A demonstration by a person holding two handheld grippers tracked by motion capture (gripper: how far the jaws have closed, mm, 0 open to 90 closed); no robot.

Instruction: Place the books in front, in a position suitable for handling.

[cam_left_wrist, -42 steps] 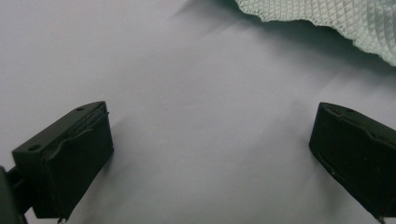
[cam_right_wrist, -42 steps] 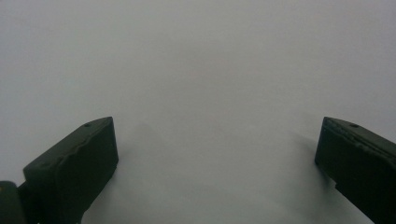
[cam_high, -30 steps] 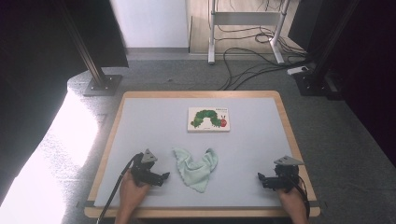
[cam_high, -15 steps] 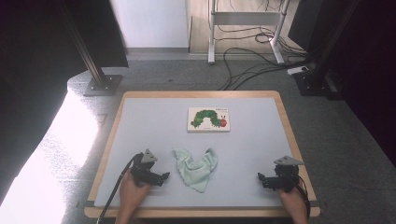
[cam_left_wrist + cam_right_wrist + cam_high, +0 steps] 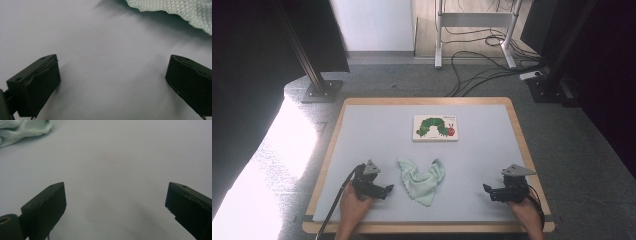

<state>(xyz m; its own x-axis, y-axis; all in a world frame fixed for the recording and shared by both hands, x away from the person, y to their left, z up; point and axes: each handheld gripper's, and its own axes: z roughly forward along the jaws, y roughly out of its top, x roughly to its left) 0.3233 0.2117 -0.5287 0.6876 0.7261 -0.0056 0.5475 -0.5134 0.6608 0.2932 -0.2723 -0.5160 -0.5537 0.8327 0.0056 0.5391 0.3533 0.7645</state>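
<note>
Both claws, left and right, gape wide and empty on the grey surface, flanking a crumpled green cloth.

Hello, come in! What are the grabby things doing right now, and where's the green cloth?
Left hand-held gripper open, empty. Right hand-held gripper open, empty. Green cloth crumpled between them, untouched. Caterpillar book beyond it, not in the way.

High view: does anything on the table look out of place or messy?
Only the cloth: it lies crumpled on the mat between the left hand-held gripper and the right hand-held gripper, not flat or folded. The picture book lies flat and square; nothing looks spilled or damaged.
</note>
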